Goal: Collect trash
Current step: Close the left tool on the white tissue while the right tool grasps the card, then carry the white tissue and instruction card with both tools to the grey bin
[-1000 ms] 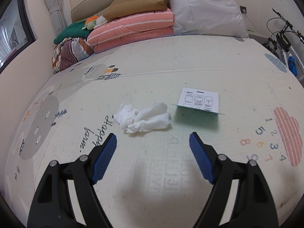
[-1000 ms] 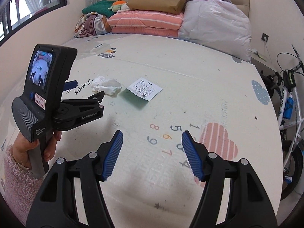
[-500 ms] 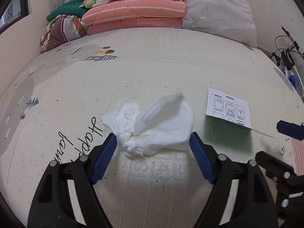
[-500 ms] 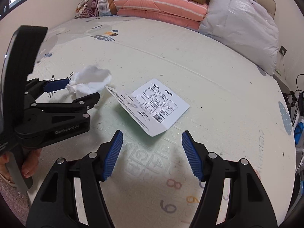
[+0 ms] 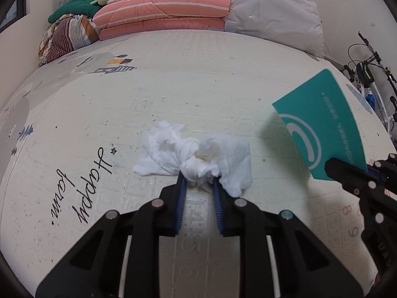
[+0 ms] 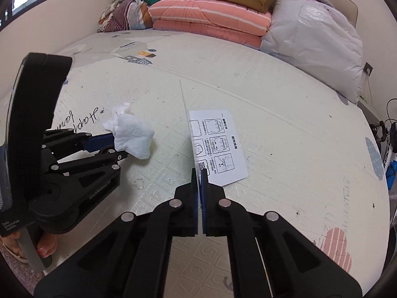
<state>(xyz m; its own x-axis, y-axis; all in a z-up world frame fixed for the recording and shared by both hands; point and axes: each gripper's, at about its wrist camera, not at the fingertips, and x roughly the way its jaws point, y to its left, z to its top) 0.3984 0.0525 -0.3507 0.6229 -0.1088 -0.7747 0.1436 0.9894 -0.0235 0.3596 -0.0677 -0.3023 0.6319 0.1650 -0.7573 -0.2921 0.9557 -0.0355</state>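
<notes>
A crumpled white tissue [image 5: 193, 149] lies on the printed play mat [image 5: 173, 87]. My left gripper [image 5: 198, 182] is closing, and its blue pads pinch the near part of the tissue between them. In the right wrist view the same tissue [image 6: 134, 136] bulges out of the left gripper [image 6: 116, 146]. My right gripper [image 6: 199, 173] is shut on the near edge of a folded paper card [image 6: 218, 146], white with printed pictures inside. Its teal outer side [image 5: 320, 129] stands tilted up in the left wrist view, held by the right gripper [image 5: 347, 171].
Pink striped quilts [image 5: 161, 12], a brown box and a white plastic-wrapped bundle [image 5: 273, 12] are piled at the far end of the mat. A bicycle [image 5: 372, 74] stands off the right edge. A hand [image 6: 44, 245] holds the left gripper's handle.
Both grippers came down to the mat and closed, the left around the tissue, the right on the card's edge. The card now stands tipped up, showing its teal side.
</notes>
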